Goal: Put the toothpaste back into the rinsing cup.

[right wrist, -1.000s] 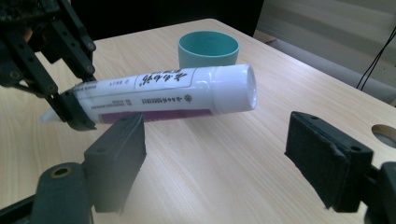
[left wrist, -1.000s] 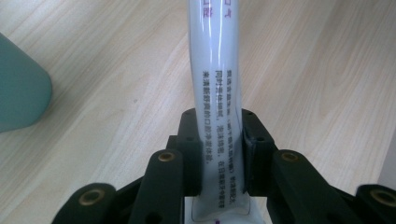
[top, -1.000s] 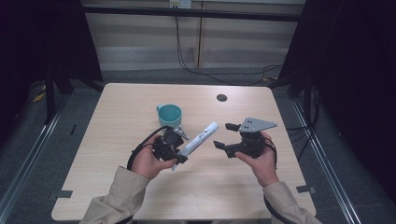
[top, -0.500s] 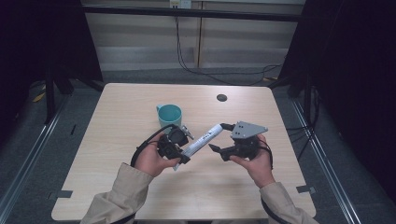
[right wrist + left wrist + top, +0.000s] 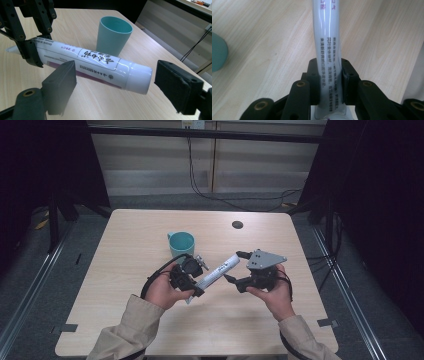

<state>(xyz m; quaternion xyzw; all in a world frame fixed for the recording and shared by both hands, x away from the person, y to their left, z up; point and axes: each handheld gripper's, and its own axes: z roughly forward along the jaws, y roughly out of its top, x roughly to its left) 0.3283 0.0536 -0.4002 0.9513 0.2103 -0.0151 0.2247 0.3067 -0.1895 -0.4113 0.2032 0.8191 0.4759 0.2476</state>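
Observation:
A white toothpaste tube [image 5: 216, 271] with printed text is held above the table, its capped end pointing right. My left gripper [image 5: 192, 281] is shut on the tube's flat tail end [image 5: 328, 75]. In the right gripper view the tube [image 5: 100, 66] lies across the frame with its white cap [image 5: 138, 80] between the jaws. My right gripper [image 5: 235, 266] is open around the cap end, jaws apart and not touching it. A teal cup [image 5: 181, 244] stands upright just behind the left gripper, and the teal cup [image 5: 113, 35] sits behind the tube.
The wooden table [image 5: 130, 245] has a small black round hole [image 5: 237, 224] near its far edge. Dark floor and metal rails run along both sides. Cables hang by the back wall.
My right gripper has moved left toward the tube's cap end, which now sits between its open jaws. The left gripper keeps holding the tube, shifted slightly.

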